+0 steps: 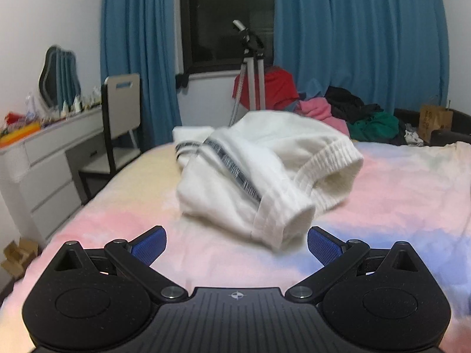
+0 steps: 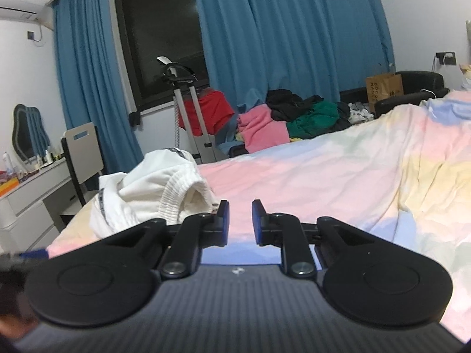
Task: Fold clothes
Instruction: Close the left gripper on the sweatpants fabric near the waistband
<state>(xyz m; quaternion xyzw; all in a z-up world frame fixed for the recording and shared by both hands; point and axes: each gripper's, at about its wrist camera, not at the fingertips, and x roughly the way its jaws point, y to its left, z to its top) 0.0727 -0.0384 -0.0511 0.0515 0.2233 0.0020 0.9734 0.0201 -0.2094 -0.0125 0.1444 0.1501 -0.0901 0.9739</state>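
A crumpled white garment [image 1: 256, 173] with a dark striped band and ribbed hems lies bunched on the pastel bedspread [image 1: 397, 194]. My left gripper [image 1: 237, 245] is wide open just short of its nearest cuff, blue pads apart and holding nothing. In the right wrist view the same white garment [image 2: 150, 194] lies at the left. My right gripper [image 2: 240, 220] hovers to its right over the bedspread [image 2: 323, 182]; a narrow gap shows between its pads and nothing is in it.
A pile of pink, green, black and red clothes [image 1: 347, 111] sits beyond the bed under blue curtains [image 1: 362, 38]. A garment steamer stand [image 1: 250, 79], a chair [image 1: 117, 123] and a grey dresser [image 1: 44, 170] stand at the left. A paper bag [image 2: 384, 88] sits far right.
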